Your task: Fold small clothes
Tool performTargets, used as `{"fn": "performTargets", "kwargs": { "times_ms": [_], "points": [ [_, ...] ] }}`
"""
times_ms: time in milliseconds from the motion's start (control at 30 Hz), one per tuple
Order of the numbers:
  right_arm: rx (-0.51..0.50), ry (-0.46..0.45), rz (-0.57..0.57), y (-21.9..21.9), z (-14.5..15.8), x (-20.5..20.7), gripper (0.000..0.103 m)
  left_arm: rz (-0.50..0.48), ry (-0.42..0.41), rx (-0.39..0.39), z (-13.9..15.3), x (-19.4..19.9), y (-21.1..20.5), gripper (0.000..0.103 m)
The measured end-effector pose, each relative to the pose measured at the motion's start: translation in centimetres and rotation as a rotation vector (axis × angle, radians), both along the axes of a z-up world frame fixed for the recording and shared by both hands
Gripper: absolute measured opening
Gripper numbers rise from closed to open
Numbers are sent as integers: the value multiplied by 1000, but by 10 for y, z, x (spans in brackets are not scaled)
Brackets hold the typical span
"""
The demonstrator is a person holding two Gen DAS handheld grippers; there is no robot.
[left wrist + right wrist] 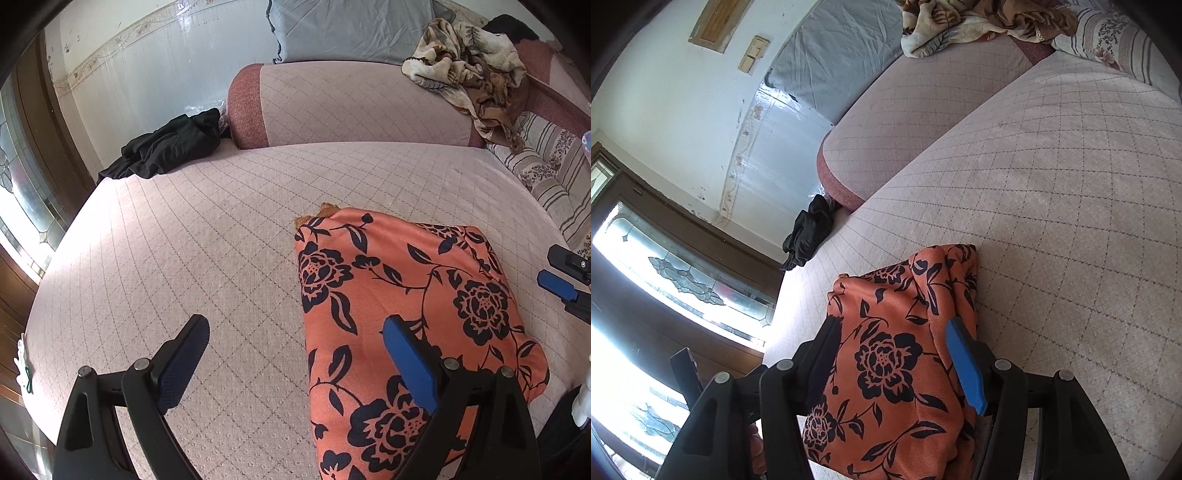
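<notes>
An orange garment with black flowers [402, 314] lies folded into a compact block on the pink quilted sofa seat [221, 240]. My left gripper [295, 365] is open and empty, hovering over the garment's left edge; its right finger is above the cloth. My right gripper shows at the right edge of the left wrist view [565, 280]. In the right wrist view my right gripper [894, 358] is open, its jaws straddling the folded garment [894, 354] without pinching it.
A black garment [166, 146] lies crumpled at the seat's far left corner. A beige patterned cloth [469, 70] is heaped on the sofa backrest. A striped cushion [543, 173] is at the right. A window and door [665, 280] stand beyond the sofa's left end.
</notes>
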State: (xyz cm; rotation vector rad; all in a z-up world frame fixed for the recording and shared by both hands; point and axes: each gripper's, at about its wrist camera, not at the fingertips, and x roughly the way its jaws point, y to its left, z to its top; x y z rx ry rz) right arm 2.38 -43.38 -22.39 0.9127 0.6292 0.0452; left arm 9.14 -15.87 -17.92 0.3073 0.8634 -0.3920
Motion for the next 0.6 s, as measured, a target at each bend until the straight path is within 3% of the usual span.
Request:
{"fn": "performTargets", "kwargs": {
  "times_ms": [600],
  "points": [
    [-5,11,10,7,-2,2,64,8,3,3,6,-2,-1,95]
  ]
}}
